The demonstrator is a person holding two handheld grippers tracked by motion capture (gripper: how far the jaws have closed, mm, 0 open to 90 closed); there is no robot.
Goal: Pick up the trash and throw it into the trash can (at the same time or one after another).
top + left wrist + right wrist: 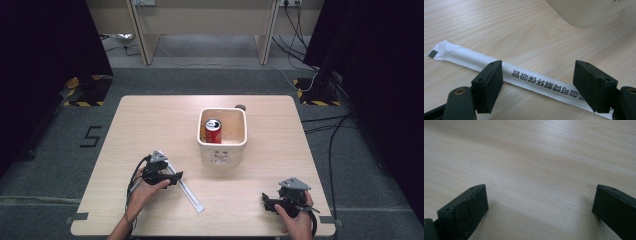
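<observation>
Straddling the wrapped straw (534,83), the left claw (537,85) gapes; the right claw (540,210) spreads over bare table (536,157).

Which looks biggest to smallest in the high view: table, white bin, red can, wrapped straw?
1. table
2. white bin
3. wrapped straw and red can: unsure. The straw is longer but thin, and the can is partly hidden inside the bin.
</observation>
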